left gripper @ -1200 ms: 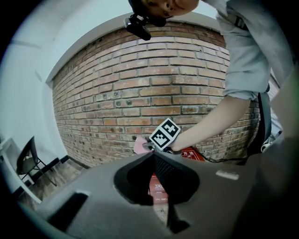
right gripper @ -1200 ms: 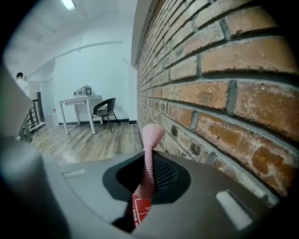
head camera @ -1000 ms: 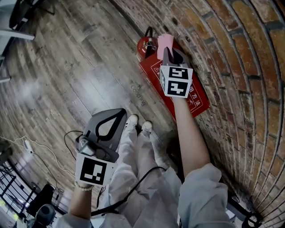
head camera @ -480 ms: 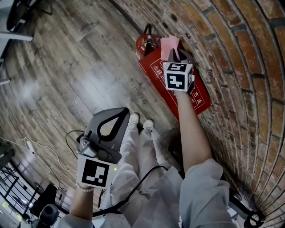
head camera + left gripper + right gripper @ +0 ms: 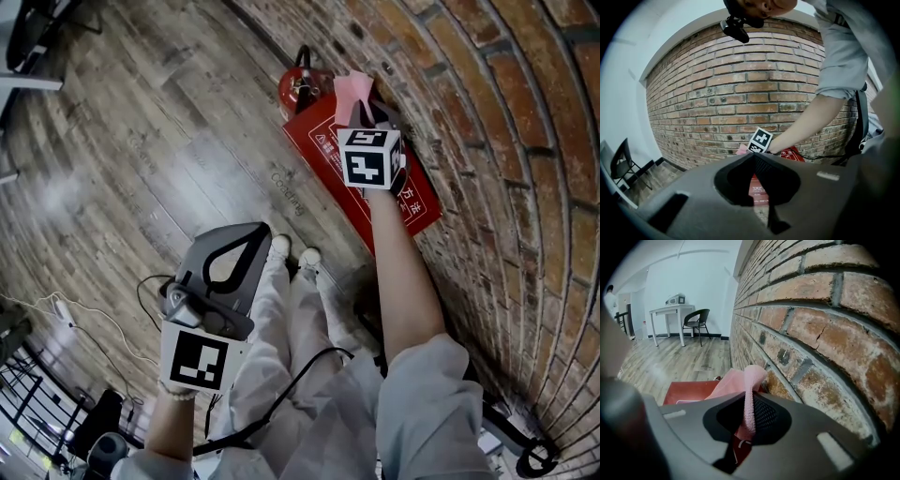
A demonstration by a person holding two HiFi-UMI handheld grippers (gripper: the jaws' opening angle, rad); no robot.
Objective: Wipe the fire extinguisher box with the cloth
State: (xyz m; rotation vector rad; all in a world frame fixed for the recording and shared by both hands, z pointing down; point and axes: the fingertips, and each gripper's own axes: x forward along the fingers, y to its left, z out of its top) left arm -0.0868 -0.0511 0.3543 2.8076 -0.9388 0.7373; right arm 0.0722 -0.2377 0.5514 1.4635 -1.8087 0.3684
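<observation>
Holding pink cloth (image 5: 352,87) at far end of fire extinguisher box (image 5: 323,150); right gripper (image 5: 361,111) fingers clamped on cloth. Left gripper (image 5: 255,236) well apart from box, fingers together.

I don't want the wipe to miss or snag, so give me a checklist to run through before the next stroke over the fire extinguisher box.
1. Cloth gripped: ok. The pink cloth is pinched between the jaws of the right hand-held gripper.
2. Gripper over the target: ok. It is above the far end of the red fire extinguisher box.
3. Cloth touching the box surface: cannot tell.
4. Clearance of the left hand-held gripper: ok. It is shut, empty and held back from the box.
5. Obstacles: not ok. The fire extinguisher and the brick wall are close to the cloth, so short strokes look safer.
</observation>
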